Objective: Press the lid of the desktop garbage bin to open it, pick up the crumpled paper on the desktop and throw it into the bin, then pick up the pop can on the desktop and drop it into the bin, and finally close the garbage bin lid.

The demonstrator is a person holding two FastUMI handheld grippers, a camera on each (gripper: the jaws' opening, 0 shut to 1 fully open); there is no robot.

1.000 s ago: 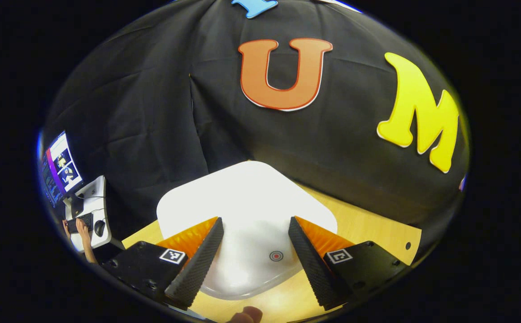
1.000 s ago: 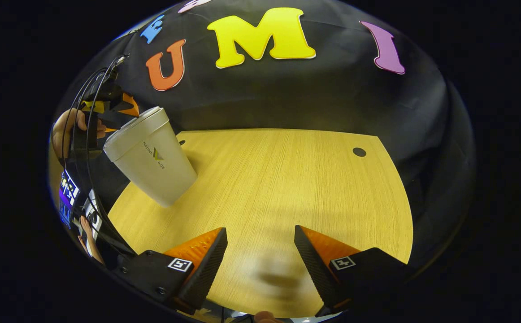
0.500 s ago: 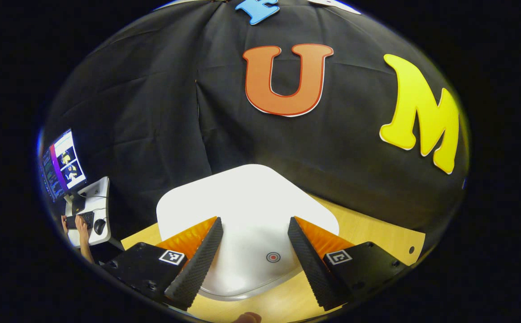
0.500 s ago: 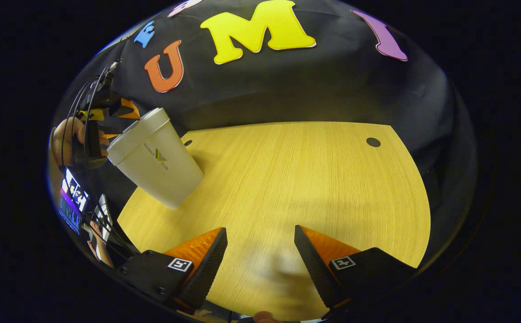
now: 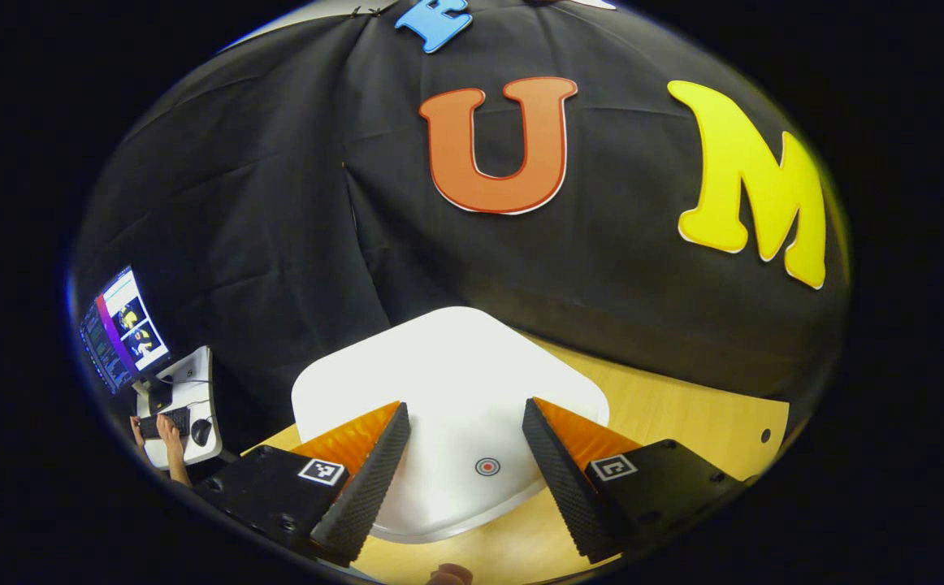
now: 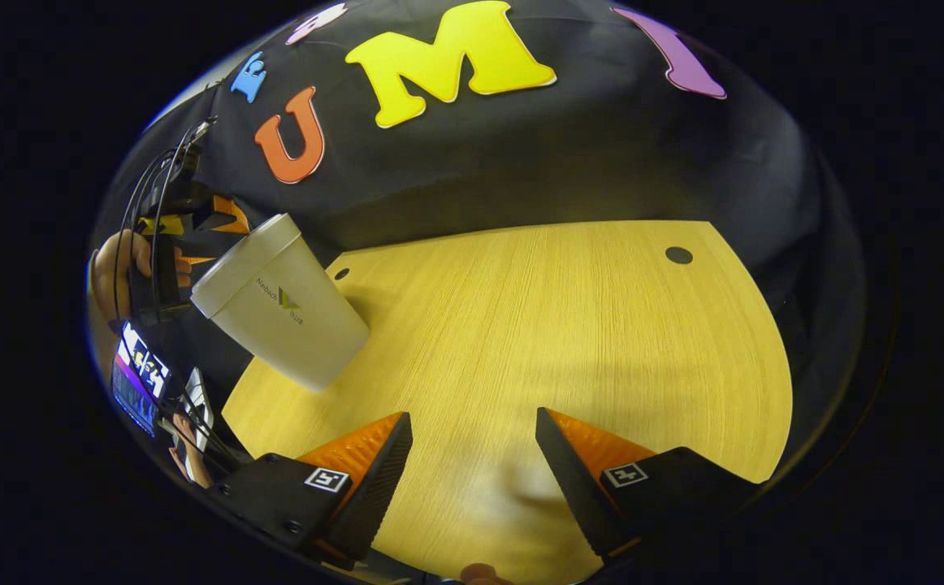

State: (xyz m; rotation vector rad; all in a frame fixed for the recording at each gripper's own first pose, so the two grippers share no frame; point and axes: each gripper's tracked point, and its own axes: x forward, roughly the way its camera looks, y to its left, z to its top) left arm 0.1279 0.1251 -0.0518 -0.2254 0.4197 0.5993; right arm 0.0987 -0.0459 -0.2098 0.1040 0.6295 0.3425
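Left gripper view | left hand-held gripper (image 5: 464, 414) wide apart, empty | over bin lid (image 5: 448, 366)

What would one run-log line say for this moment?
bin lid: shut | left gripper: open, above lid | right gripper: open, over table

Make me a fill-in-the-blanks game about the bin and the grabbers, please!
1. The lid of the white garbage bin is ___.
2. The left gripper hangs right above the bin's ___.
3. Both fingers of the right gripper stand wide ___ over the wooden table.
4. On the lid sits a small ___ button mark.

Missing words: closed; lid; open; red
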